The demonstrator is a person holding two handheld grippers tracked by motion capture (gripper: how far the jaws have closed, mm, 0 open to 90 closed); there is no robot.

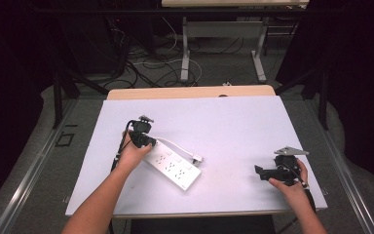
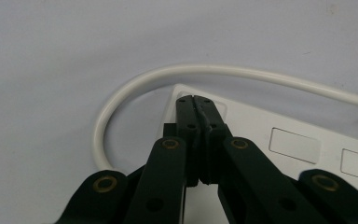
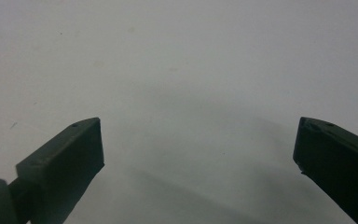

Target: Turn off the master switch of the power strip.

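A white power strip (image 1: 175,168) lies slantwise on the white table top (image 1: 233,122), left of the middle. Its white cable (image 1: 174,145) loops from the strip's far left end round to a plug (image 1: 197,158). My left gripper (image 1: 143,142) points down at that end. In the left gripper view its jaws (image 2: 196,100) are pressed together with nothing between them, tips resting at the strip's end (image 2: 307,135) beside the cable loop (image 2: 135,84). My right gripper (image 1: 259,171) hangs low over bare table at the right, jaws wide apart (image 3: 198,144) and empty.
The table's wooden far edge (image 1: 190,91) shows behind the white top. Beyond it, cables (image 1: 146,68) lie on the floor around the legs of another table (image 1: 185,53). A dark frame post (image 1: 57,92) stands at the left.
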